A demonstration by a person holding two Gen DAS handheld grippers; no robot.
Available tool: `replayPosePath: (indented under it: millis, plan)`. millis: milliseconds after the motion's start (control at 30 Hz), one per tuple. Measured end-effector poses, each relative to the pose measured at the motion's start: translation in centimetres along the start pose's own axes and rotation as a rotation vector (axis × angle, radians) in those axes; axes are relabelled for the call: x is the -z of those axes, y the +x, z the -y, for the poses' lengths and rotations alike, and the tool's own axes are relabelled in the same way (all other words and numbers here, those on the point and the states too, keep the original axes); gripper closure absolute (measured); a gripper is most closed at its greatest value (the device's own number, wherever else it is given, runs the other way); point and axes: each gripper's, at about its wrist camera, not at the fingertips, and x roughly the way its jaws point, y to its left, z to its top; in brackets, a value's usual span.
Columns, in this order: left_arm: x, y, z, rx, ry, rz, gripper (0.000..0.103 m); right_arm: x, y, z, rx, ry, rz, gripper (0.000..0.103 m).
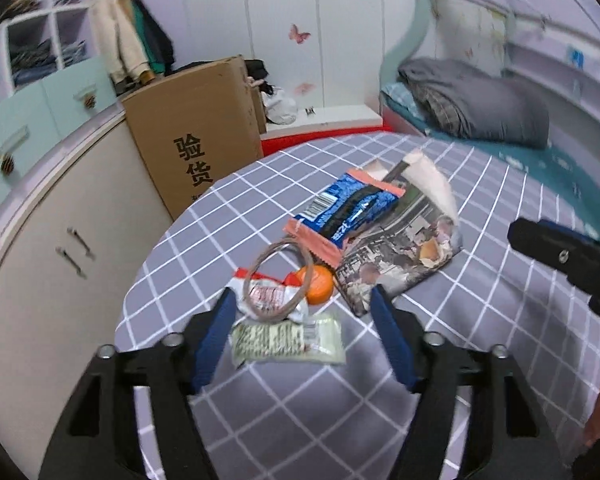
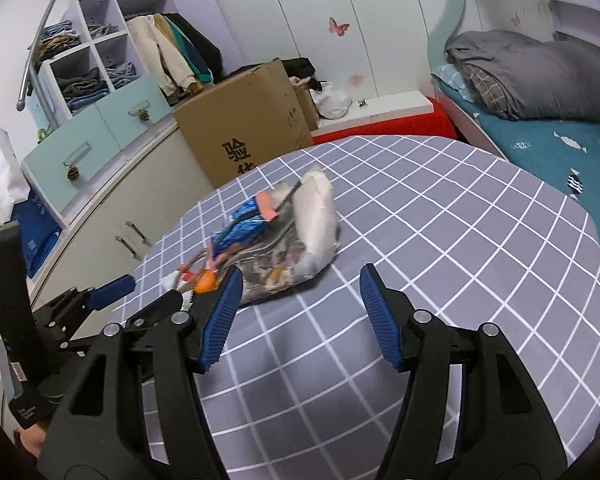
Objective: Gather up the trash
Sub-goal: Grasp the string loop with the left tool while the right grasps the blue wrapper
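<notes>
Hovering over the grey checked tablecloth (image 1: 480,208), my left gripper (image 1: 304,312) had its blue-padded jaws apart, with nothing pressed between them. Just ahead of and between those jaws lay the trash: a pale green wrapper (image 1: 288,340) nearest the jaws, a red-and-white wrapper (image 1: 266,294) just beyond it, and a thin wire ring (image 1: 280,280) lying over that wrapper and leaning across an orange fruit (image 1: 320,284). Beyond the right jaw sat a printed paper bag (image 1: 404,256), lying on its side with its white-lined mouth turned away from me; I could not tell what was inside it. A blue snack packet (image 1: 352,208) with salmon-pink ends rested on top of the bag's near edge, not in it.

My right gripper (image 2: 300,296) also had its jaws standing apart and empty above bare cloth. The same heap lay ahead of its left jaw, the paper bag (image 2: 300,248) just beyond that jaw's tip and the fruit (image 2: 205,282) further left. My left gripper (image 2: 112,286) showed at the far left of that view.

Well beyond the table stood a closed cardboard box (image 1: 196,136) with printed characters, its contents hidden, beside a cabinet (image 1: 60,240). Open cubby shelves (image 2: 84,64) held folded clothes.
</notes>
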Motion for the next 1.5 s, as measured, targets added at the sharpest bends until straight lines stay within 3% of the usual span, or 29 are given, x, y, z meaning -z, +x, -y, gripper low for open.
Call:
replayPosePath:
  millis: [100, 333, 400, 667, 867, 967, 1033, 1233, 1300, 1367, 1500]
  plan:
    - [-0.5, 1.4, 0.2, -0.009, 0.027, -0.021, 0.052, -0.2, 0.9, 0.2, -0.002, -0.003, -0.014, 0.043]
    - [-1.1, 3.5, -0.2, 0.001, 0.041, -0.074, 0.092, -0.8, 2.8, 0.5, -0.001, -0.011, -0.039, 0.043]
    - [-1.3, 3.2, -1.4, 0.029, -0.017, -0.075, 0.099, -1.1, 3.0, 0.4, -0.007, -0.008, -0.039, 0.043]
    - [-2.1, -0.2, -6.2, 0.12, -0.225, 0.05, 0.1, -2.3, 3.8, -2.3, -0.055, -0.068, -0.035, 0.042]
    - [-1.5, -1.5, -9.1, 0.07, -0.338, 0.105, 0.1, -2.8, 6.9, -6.0, -0.083, -0.161, -0.092, 0.04]
    - [-1.4, -1.9, -10.0, 0.046, -0.359, 0.114, 0.1, -3.1, 8.8, -7.9, -0.068, -0.215, -0.117, 0.031]
    - [-1.3, -1.9, -10.5, 0.042, -0.372, 0.113, 0.1, -3.3, 10.1, -9.0, 0.0, -0.274, -0.12, 0.025]
    - [-0.9, -2.6, -11.3, 0.076, -0.389, 0.098, 0.1, -2.7, 13.6, -9.6, 0.059, -0.359, -0.234, 0.025]
    - [-0.7, -3.1, -11.3, 0.076, -0.397, 0.093, 0.1, -2.2, 14.0, -9.2, 0.071, -0.364, -0.237, 0.039]
    - [-0.6, -3.6, -11.1, 0.077, -0.4, 0.089, 0.1, -2.1, 13.8, -8.7, 0.061, -0.35, -0.23, 0.072]
    - [-0.1, -4.8, -10.3, 0.077, -0.39, 0.081, 0.1, -2.0, 12.8, -8.2, 0.034, -0.335, -0.208, 0.086]
